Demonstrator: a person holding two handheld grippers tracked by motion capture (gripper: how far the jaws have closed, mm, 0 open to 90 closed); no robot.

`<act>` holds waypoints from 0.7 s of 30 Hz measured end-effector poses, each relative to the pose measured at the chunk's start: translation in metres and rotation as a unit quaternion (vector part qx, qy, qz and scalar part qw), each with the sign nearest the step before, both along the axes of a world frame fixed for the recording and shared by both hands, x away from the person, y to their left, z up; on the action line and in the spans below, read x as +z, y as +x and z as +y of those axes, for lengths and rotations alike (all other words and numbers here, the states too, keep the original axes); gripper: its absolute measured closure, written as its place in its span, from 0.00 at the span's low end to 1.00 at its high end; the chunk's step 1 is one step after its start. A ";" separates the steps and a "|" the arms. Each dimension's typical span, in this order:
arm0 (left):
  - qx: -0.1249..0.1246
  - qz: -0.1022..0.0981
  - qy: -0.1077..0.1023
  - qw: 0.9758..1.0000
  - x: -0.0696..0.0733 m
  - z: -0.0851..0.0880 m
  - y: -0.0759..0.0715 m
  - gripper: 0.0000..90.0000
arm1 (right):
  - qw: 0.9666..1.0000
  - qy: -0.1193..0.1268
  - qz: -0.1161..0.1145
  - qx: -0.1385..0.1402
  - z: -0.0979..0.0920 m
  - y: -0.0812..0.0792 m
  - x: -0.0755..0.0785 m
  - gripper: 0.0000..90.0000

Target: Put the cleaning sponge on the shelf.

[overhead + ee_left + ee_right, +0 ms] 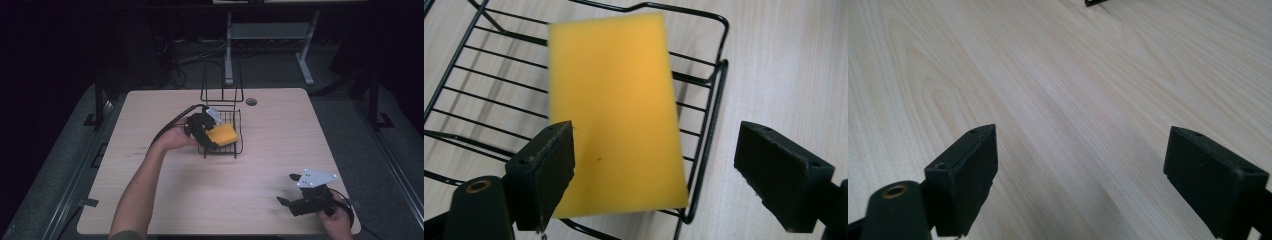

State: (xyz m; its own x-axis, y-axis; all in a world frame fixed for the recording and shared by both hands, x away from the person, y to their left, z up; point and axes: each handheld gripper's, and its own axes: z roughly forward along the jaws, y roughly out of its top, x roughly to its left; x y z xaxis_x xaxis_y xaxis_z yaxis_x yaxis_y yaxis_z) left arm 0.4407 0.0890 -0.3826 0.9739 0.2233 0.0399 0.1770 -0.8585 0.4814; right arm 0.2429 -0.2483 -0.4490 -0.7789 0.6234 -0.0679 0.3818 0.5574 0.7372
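Worktop: pale wood-grain rectangular worktop [260, 165], carries everything below; one round grommet hole near its far edge

Rack: black wire dish rack [235, 145] with a tall upright wire frame at its far end, standing on the middle of the worktop; in the left gripper view its thin cross-bars and raised rim [711, 115] run under and around the sponge

Sponge: flat rectangular yellow foam sponge [222, 134], lying in the low basket part of the rack, long side running away from the left claw; it rests on the cross-bars [616, 110], near corner reaching close to the basket's front rim

Left claw [206, 138]: held by the person's left hand [172, 138] at the near-left side of the rack; jaws spread wide [654, 170]; left pad overlaps the sponge's near-left corner in the left gripper view, cannot tell whether it touches; right pad stands apart, out past the rack rim over bare wood; not pinching anything

Right claw [288, 189]: held low over the near-right corner of the worktop, well apart from rack and sponge; jaws spread wide [1080, 185], bare wood grain between them
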 end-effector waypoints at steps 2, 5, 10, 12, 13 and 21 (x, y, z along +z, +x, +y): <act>-0.004 -0.008 0.007 1.000 0.002 0.001 -0.003 0.18 | 1.000 0.000 0.000 0.000 0.000 0.000 0.000 0.15; -0.004 -0.017 -0.009 1.000 0.006 0.003 -0.007 0.18 | 1.000 0.001 0.000 0.001 0.001 0.000 0.000 0.15; -0.001 -0.017 -0.011 1.000 0.009 0.007 -0.016 0.18 | 1.000 -0.002 0.000 0.003 0.002 0.000 0.000 0.15; -0.003 -0.018 -0.007 1.000 0.009 0.009 -0.020 0.18 | 1.000 -0.001 0.001 0.003 0.003 0.000 0.000 0.15; 0.000 -0.015 -0.011 1.000 0.009 0.010 -0.023 0.18 | 1.000 0.001 0.002 0.002 0.003 0.000 0.000 0.15; -0.007 -0.024 -0.008 1.000 0.006 0.014 -0.042 0.18 | 1.000 0.000 0.000 0.001 0.001 0.000 0.000 0.15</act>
